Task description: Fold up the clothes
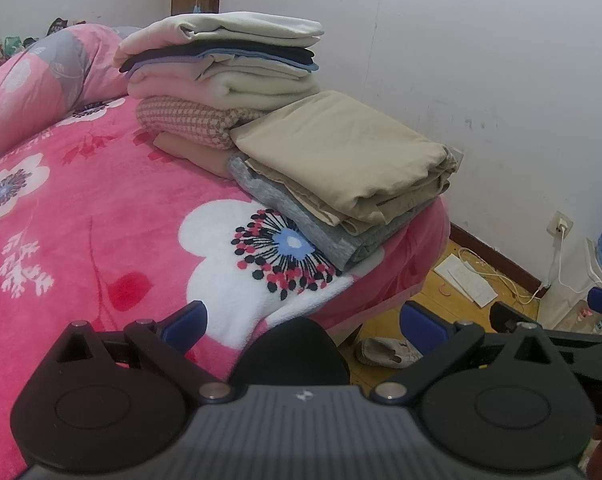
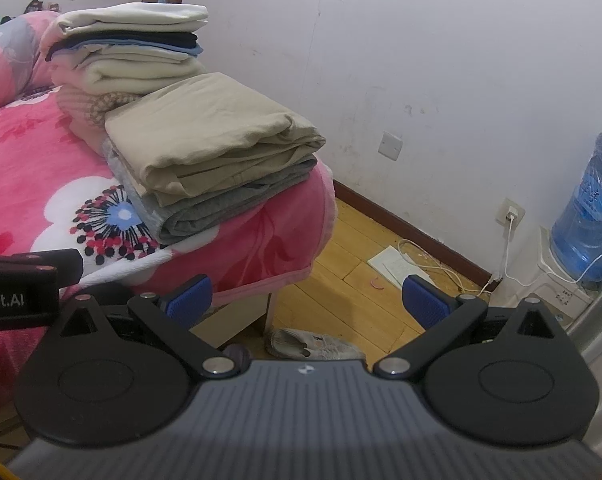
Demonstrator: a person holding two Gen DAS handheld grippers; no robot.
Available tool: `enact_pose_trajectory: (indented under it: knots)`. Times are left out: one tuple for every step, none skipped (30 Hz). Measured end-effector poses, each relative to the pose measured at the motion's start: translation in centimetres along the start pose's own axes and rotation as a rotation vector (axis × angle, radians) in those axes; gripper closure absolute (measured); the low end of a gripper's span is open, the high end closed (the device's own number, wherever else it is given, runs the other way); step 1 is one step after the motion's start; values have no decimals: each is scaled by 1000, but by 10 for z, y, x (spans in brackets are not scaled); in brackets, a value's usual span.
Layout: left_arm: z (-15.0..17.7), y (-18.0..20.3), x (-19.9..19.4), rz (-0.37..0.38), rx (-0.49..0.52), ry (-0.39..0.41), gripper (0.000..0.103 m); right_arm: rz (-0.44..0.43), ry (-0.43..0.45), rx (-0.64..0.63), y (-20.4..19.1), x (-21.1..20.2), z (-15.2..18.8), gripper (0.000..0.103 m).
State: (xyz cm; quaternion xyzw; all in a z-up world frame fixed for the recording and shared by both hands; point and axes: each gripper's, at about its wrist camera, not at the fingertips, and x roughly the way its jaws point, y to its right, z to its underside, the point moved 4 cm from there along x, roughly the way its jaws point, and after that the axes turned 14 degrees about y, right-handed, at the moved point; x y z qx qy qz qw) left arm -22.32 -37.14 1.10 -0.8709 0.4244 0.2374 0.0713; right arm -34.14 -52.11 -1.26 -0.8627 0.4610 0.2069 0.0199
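Left wrist view. The left gripper (image 1: 303,324) is shown with its jaws spread wide and empty, above the near edge of the pink floral blanket (image 1: 101,216). A folded beige garment (image 1: 341,152) is seen lying on a folded grey garment (image 1: 301,224) at the bed's right corner; a taller stack of folded clothes (image 1: 221,76) stands just behind, touching it.

Right wrist view. The right gripper (image 2: 307,300) is likewise shown spread and empty, held over the wooden floor (image 2: 341,280), with the beige garment (image 2: 205,132) to its far left. The cloth is judged soft, light and limp; a pinch at a folded edge or corner is advised, since layers may slide apart.
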Motion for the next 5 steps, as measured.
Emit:
enact_pose_trajectory:
  knots:
    - [0, 0, 0, 0, 0, 0, 0, 0, 0, -1, -1, 0, 0, 1]
    - [0, 0, 0, 0, 1, 0, 0, 0, 1, 0, -1, 0, 0, 1]
    - [0, 0, 0, 0, 1, 1, 0, 1, 1, 0, 0, -1, 0, 1]
    - [-1, 0, 0, 0, 1, 2, 0, 1, 1, 1, 0, -1, 0, 1]
    - [-1, 0, 0, 0, 1, 2, 0, 1, 1, 1, 0, -1, 0, 1]
